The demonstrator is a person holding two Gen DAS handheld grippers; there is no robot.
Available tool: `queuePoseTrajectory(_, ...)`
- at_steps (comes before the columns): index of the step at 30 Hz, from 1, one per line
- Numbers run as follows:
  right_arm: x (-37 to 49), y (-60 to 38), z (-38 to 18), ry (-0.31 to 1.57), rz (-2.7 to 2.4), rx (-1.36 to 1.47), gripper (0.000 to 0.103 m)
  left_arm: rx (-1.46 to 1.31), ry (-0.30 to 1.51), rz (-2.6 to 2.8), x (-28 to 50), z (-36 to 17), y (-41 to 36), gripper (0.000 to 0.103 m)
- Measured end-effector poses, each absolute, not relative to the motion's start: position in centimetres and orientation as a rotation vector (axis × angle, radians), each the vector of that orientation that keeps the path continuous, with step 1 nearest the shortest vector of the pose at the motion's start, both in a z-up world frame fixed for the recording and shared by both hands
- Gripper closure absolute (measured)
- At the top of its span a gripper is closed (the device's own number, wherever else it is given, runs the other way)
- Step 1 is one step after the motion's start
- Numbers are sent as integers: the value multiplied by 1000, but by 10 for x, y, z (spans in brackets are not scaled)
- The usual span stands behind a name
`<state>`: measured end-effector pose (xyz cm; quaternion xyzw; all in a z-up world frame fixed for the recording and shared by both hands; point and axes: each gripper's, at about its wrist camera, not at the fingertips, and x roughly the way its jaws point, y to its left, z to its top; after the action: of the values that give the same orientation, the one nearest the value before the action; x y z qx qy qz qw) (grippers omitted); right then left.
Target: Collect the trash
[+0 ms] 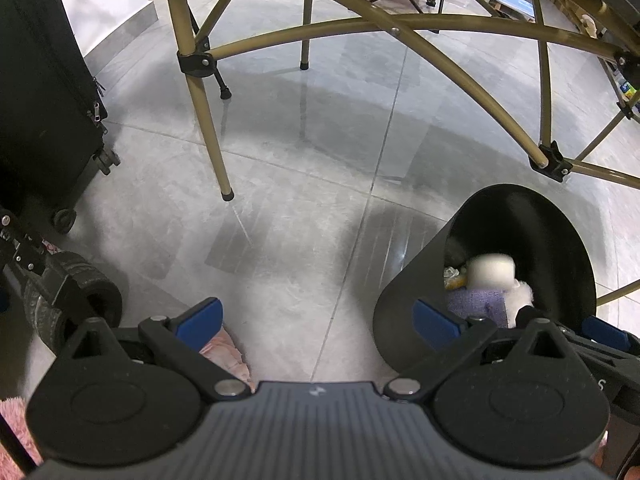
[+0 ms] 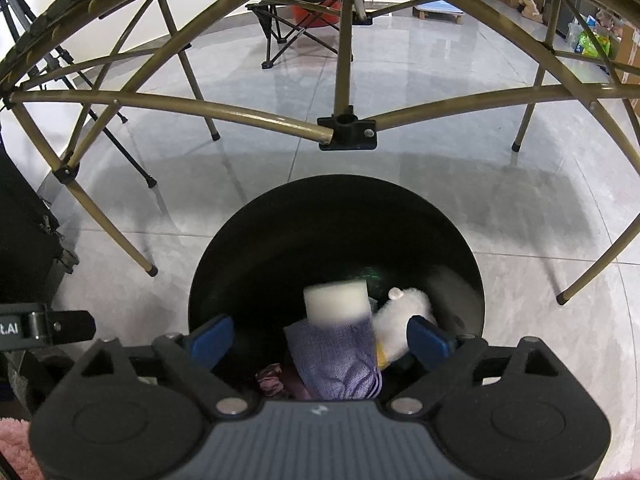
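Grey tiled floor (image 1: 304, 184) everywhere, gold folding frame legs (image 2: 256, 114) arching over it. Black suitcase (image 1: 36, 92) on wheels at far left of my left view.

Black round bin (image 2: 336, 216) sits on the floor, directly under my right gripper (image 2: 322, 334); in the left view it's off to the right, behind that gripper's right-hand finger.

Inside the bin: purple cloth (image 2: 340, 356), fluffy white toy (image 2: 404, 316) beside it, small dark scrunchie-like bit (image 2: 270, 376) lower left. A white block (image 2: 336, 300), blurred, is over the cloth, between my right fingers (image 2: 212, 336) but touching neither.

Right fingers spread wide, pinching nothing.

Left gripper (image 1: 320, 320): fingers spread wide too, empty, over bare floor. Pink fluffy fabric (image 1: 224, 354) shows under its left finger.
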<state>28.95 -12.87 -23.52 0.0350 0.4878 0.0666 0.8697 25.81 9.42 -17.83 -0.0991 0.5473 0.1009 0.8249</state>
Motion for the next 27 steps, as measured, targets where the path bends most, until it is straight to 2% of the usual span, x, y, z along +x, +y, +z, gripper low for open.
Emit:
queuePoseTrajectory(19,259,-149,-206,950,149,66,9,-148,1059,150,229,-146,74,0)
queuePoseTrajectory(20,253,-152,-201,936,148,57,9,-146,1048,141,225,-141,72,0)
queuePoseTrajectory(22,243,-157,-190,914,148,46,0,-140,1019,120,216,-129,68,0)
queuePoseTrajectory(27,208,-174,-158,841,146,65,0,-111,946,64,190,-100,51,0)
